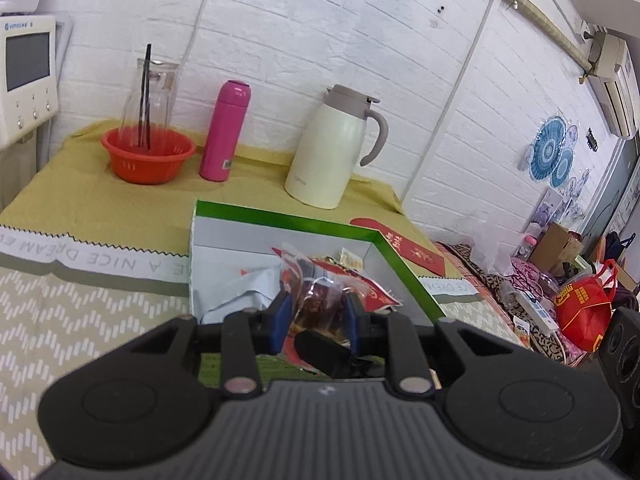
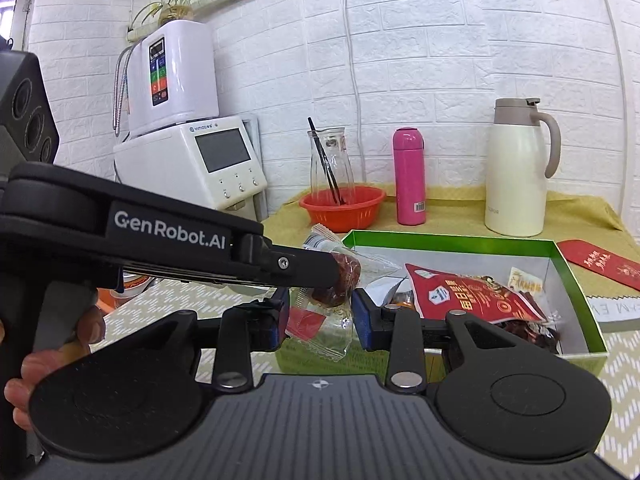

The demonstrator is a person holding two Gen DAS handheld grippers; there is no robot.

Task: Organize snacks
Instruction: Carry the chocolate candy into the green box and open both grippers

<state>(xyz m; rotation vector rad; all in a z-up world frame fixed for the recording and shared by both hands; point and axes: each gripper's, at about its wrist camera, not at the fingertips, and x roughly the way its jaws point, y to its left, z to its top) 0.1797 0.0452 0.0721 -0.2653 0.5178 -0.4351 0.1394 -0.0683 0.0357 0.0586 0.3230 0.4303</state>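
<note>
Some snacks (image 2: pixel 472 296) already lie in the green box (image 2: pixel 576 280), and both the left tool (image 1: pixel 316 312) and right tool (image 2: pixel 320 312) are squeezing one clear snack bag (image 2: pixel 324 320) that still needs putting away.

The left claw (image 2: pixel 340 276) carries the brand "GenRobot.AI" in white letters on its black side. The tablecloth (image 1: pixel 80 248) border reads "A NICE DREAM" (upside down, partly cut). Other labels are too small to read.
</note>
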